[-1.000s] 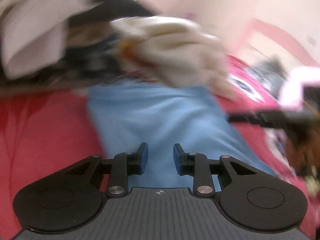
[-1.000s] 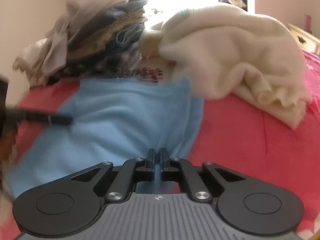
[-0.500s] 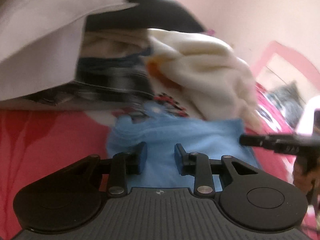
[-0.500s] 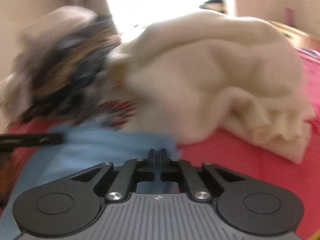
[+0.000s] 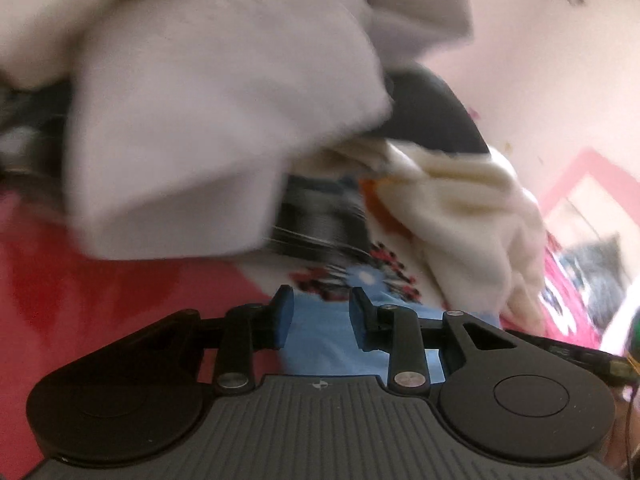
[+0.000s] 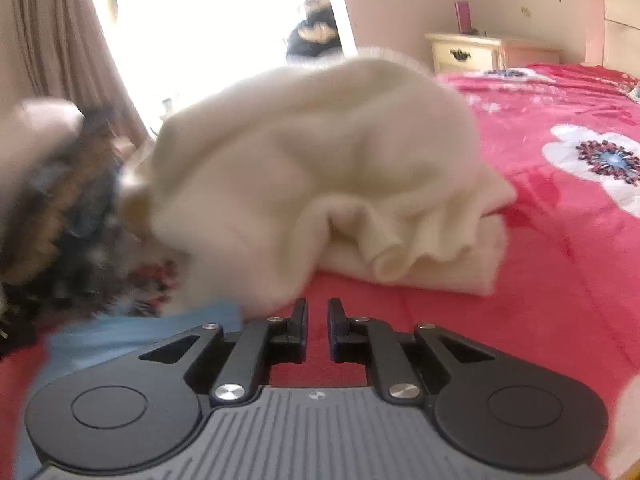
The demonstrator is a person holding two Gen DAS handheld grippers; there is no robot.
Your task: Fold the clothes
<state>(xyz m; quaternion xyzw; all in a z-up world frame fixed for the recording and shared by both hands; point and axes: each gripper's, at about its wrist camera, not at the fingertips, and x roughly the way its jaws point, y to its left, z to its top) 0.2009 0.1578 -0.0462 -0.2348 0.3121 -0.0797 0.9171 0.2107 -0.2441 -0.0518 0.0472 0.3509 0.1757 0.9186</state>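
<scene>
- Left tongs [image 5: 322, 318]: spread wide, empty, above the blue garment [image 5: 332, 340].
- Right tongs [image 6: 317, 330]: parted by a narrow gap, empty, over the red bedspread [image 6: 560, 280], near the cream blanket [image 6: 320, 184].

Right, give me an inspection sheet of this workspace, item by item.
Surface: red floral bedspread.
Job's things: blue garment flat on the bed.
Clutter: cream blanket heaped beside it; blurred pile of mixed clothes behind.
Grippers: left hand-held gripper open over the blue garment; right hand-held gripper slightly open, empty.
Cables: thin lead at the left view's right edge.
Surroundings: bright window, curtain, cream nightstand.
</scene>
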